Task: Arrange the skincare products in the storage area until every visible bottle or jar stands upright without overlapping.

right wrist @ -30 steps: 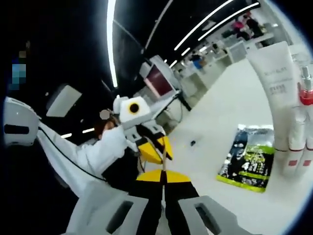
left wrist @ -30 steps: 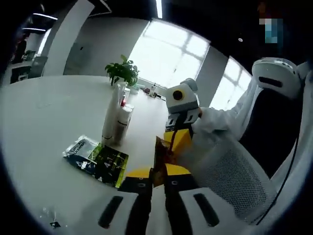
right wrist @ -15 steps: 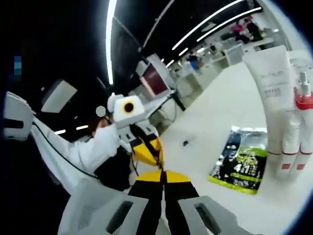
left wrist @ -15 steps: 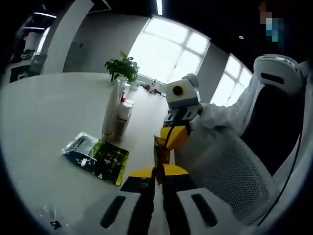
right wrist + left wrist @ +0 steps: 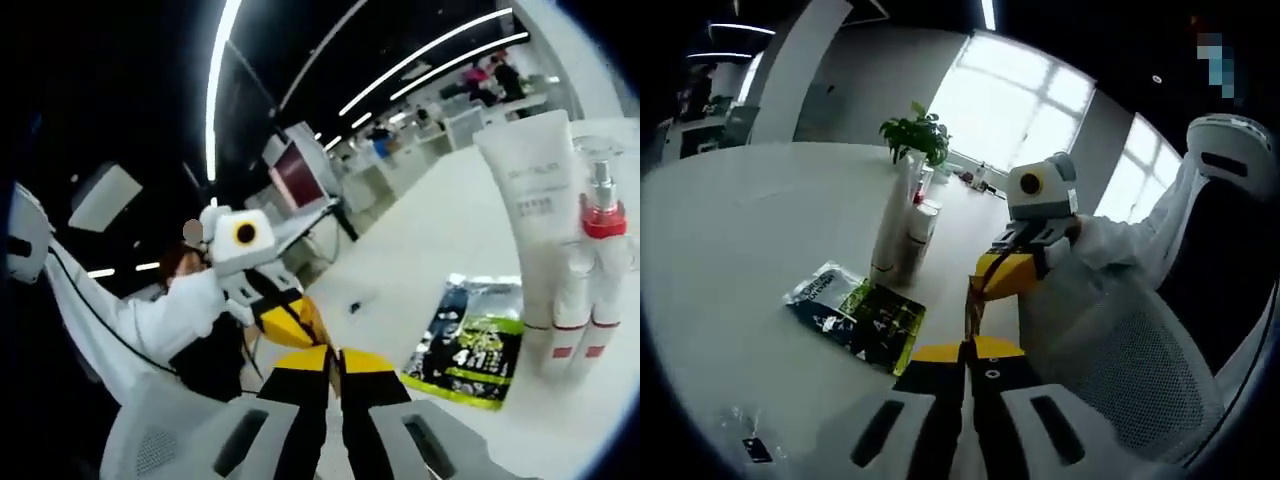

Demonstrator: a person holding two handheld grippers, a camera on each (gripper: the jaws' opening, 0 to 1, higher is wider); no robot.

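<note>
A thin brown sachet (image 5: 971, 312) is pinched between the yellow tips of my left gripper (image 5: 966, 350), which is shut on it. My right gripper (image 5: 992, 280) faces it from the right, with its tips closed on the sachet's far end. In the right gripper view my right gripper (image 5: 336, 358) is shut, and the left gripper (image 5: 292, 322) meets it tip to tip. On the white table (image 5: 730, 240) a white tube (image 5: 892, 225) and small bottles (image 5: 921, 228) stand upright together. They show again as the tube (image 5: 533, 215), a red-collared spray bottle (image 5: 600, 262) and a smaller bottle (image 5: 568, 305).
A green and black pack (image 5: 858, 320) lies flat beside the bottles, seen too as the pack (image 5: 468, 342). A potted plant (image 5: 917, 135) stands behind them. A clear wrapper (image 5: 745, 442) lies near the table edge. A mesh office chair (image 5: 1130, 360) and a white sleeve (image 5: 1110, 240) are at the right.
Both views have shifted a little with my hands. The two grippers still hold the sachet between them, and it looks shorter now. The bottles and the pack have not moved.
</note>
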